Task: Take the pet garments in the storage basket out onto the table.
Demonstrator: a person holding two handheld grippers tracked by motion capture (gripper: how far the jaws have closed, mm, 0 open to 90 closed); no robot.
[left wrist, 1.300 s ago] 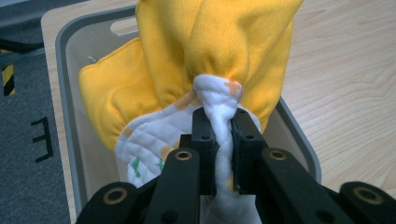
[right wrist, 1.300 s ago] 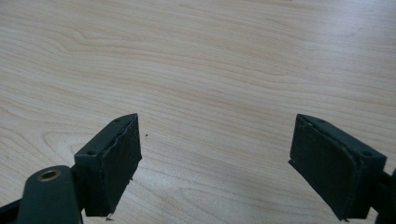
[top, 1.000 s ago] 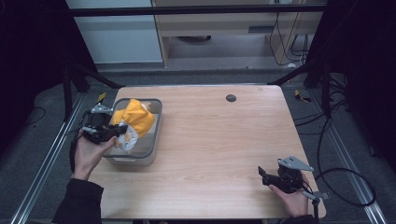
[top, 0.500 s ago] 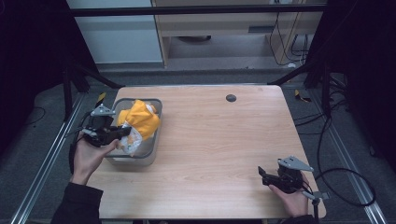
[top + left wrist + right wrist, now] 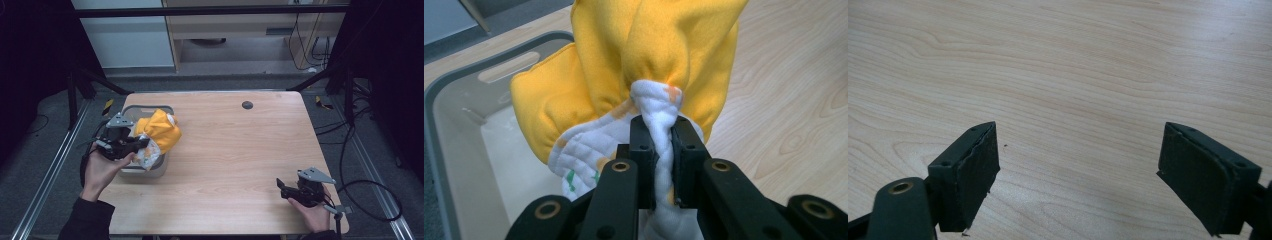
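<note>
Cloth (image 5: 159,131), yellow with a white quilted lining, hung bunched at the left of the frame, the left gripper (image 5: 134,144) having its jaws clamped together on a fold of it. Against a second earlier it had risen and drifted rightward, now mostly clear of the grey bin (image 5: 131,171) and overhanging its right rim, so the lift-out looked nearly finished. Lower right, the right gripper (image 5: 281,188) rested unmoved on the desk (image 5: 240,150), jaws wide apart.
</note>
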